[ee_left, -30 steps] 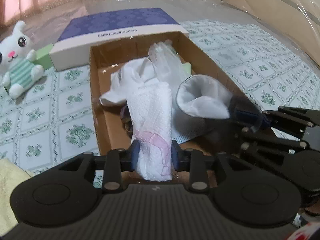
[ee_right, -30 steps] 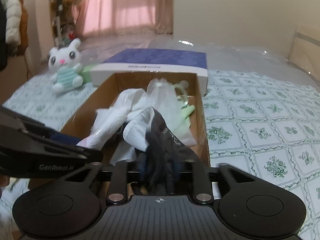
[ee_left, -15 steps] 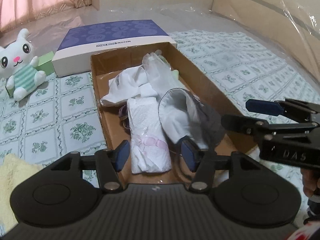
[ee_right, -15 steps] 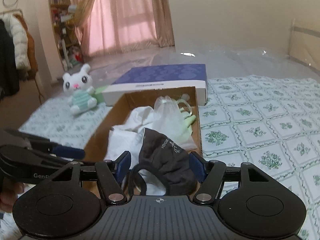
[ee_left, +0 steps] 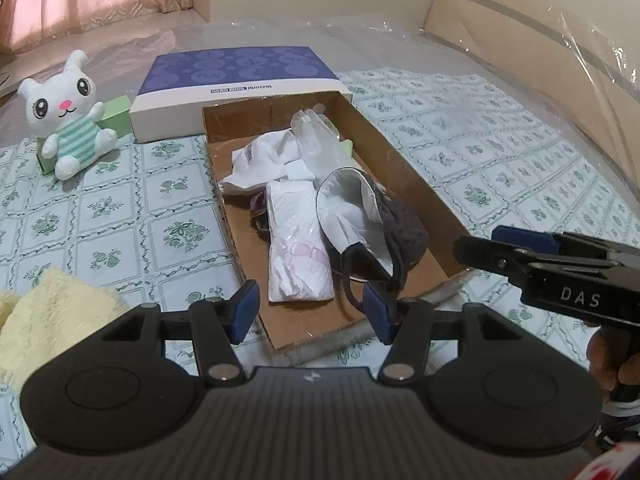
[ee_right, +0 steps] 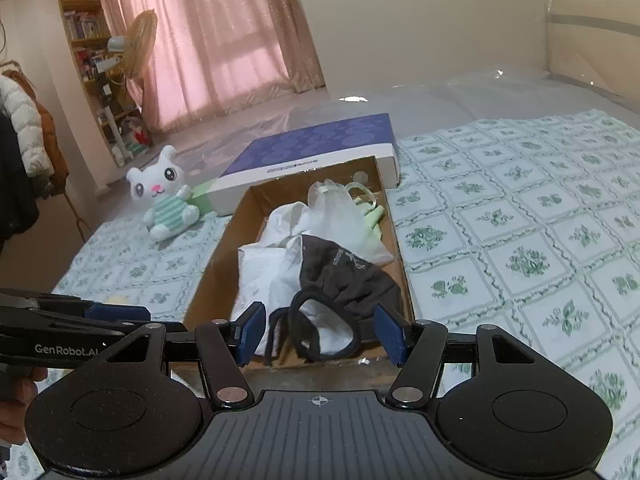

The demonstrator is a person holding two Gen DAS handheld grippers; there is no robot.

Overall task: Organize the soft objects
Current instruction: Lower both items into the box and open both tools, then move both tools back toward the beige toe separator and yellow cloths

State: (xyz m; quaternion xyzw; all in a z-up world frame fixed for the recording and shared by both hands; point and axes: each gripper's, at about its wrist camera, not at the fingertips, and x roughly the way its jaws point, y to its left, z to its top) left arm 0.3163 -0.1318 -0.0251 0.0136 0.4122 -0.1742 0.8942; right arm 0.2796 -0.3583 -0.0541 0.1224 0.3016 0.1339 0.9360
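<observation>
Both tongs hang empty over the near end of the open brown cardboard box (ee_left: 400,168) on the bed.

The left tongs (ee_left: 310,308) stand wide with nothing between them; the right tongs (ee_right: 320,332) are wide too, closing slightly, clear of the dark grey face mask (ee_right: 352,280) lying in the box beside the folded white paper towel (ee_left: 296,240). Farther in lie a white cloth (ee_left: 260,156) and a clear plastic glove (ee_left: 316,136). Beyond sit a purple-lidded flat box (ee_left: 240,68) and a white plush bunny (ee_left: 68,116).
</observation>
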